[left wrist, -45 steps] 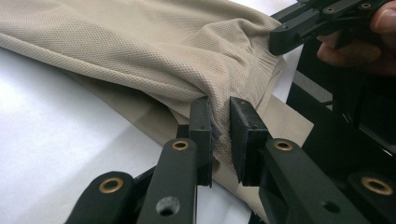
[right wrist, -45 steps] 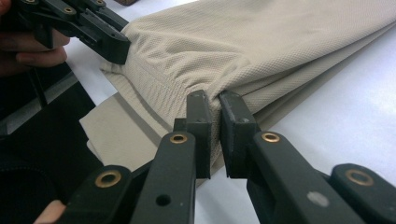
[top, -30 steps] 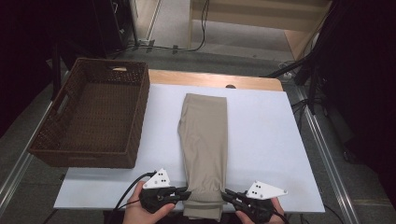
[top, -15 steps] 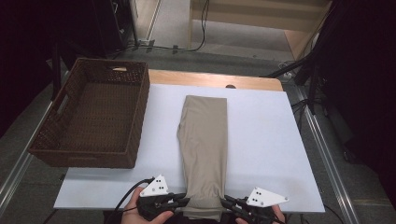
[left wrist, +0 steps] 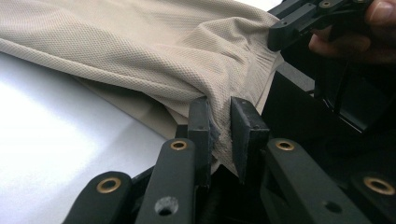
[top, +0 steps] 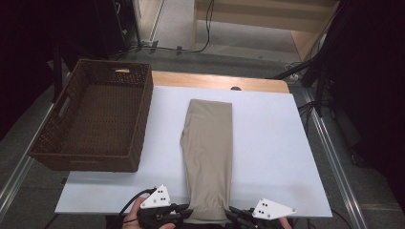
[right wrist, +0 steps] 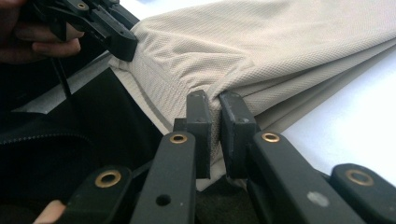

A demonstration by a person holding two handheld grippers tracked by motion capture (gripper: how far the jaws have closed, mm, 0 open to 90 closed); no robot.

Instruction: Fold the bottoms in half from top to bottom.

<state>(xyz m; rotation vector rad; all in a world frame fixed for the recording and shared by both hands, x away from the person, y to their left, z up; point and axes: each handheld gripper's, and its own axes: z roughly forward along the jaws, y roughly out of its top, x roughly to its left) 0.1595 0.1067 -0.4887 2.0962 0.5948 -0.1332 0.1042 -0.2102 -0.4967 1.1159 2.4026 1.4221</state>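
I have both hand-held grippers clamped on the near corners of the trousers [top: 208, 157], left [left wrist: 219, 126] and right [right wrist: 215, 122], at the tabletop's [top: 277, 157] near edge. To fold well, I should lift both corners evenly, keep the hem taut, and carry it toward the far end.

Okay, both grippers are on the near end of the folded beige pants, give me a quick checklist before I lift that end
1. Left gripper pinching the beige pants: ok, fabric is clamped between its pads.
2. Right gripper pinching the pants: ok, fabric bunches between its pads.
3. All folded layers caught in each grip: cannot tell.
4. Pants lying straight on the white table: ok, a long flat strip.
5. Wicker basket apart from the pants: ok, white table shows between them.
6. Basket ready to receive: ok, it looks empty.
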